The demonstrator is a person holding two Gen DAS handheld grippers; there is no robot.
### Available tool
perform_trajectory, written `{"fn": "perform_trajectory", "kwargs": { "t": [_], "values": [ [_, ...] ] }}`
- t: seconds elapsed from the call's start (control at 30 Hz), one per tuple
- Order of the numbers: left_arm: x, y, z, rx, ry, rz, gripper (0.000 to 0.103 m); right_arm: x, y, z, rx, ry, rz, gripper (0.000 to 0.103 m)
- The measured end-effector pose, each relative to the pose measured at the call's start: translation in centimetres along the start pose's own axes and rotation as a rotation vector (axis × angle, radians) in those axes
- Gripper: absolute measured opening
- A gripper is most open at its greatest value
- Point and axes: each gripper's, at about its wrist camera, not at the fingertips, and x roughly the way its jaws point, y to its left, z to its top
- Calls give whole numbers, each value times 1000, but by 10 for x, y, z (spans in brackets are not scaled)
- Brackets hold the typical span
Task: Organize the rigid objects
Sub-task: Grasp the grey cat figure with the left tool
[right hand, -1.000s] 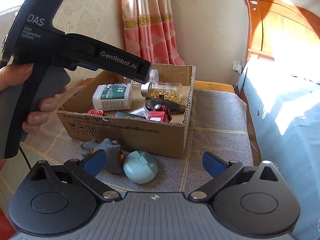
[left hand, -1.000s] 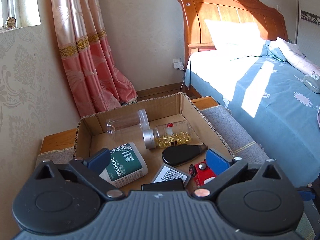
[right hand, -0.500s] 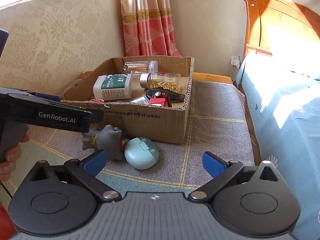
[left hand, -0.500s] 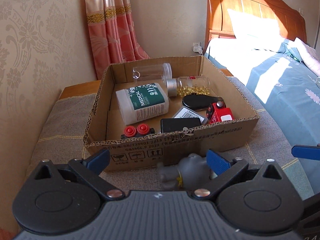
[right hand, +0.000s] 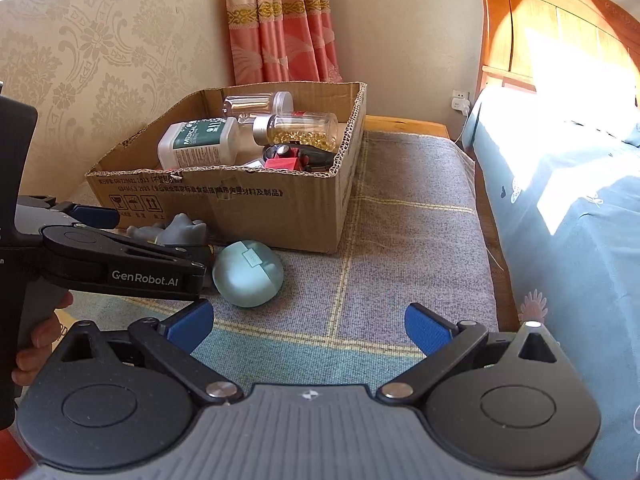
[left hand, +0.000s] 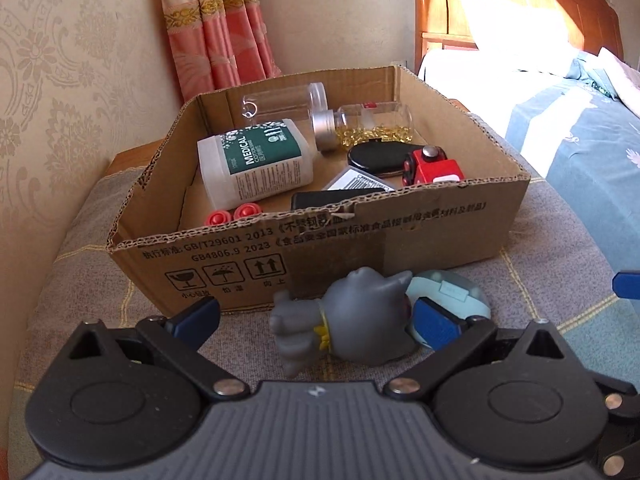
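Low over the mat, the left gripper (left hand: pixel 316 316) stood wide open around the grey toy figure (left hand: pixel 352 320), not clamping it; the right gripper (right hand: pixel 308 324) gaped empty. Bottles lay inside the cardboard box (left hand: pixel 420 232).

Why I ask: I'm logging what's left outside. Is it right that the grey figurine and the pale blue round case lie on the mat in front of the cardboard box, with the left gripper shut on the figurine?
Not quite. The left gripper is open around the grey figurine, not shut on it, as the left wrist view shows. The rest holds: the figurine and pale blue round case lie in front of the cardboard box.
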Motion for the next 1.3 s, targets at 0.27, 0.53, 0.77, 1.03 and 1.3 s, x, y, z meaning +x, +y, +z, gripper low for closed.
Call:
{"fn": "perform_trajectory", "kwargs": {
  "t": [0.27,0.53,0.77,1.03,1.3],
  "values": [
    [10,10,-3,-68,2,-4,103,3,-3,-1,14,11,19,103],
    [0,35,-14,-88,4,57,103,5,6,-3,-17,27,25,103],
    [3,43,-22,-108,17,13,103,22,18,-11,-115,70,32,103],
    [19,46,-26,-137,50,3,103,35,25,-22,-151,101,6,103],
    [16,41,-25,-116,23,9,98,31,23,-29,-161,60,17,103]
  ]
}}
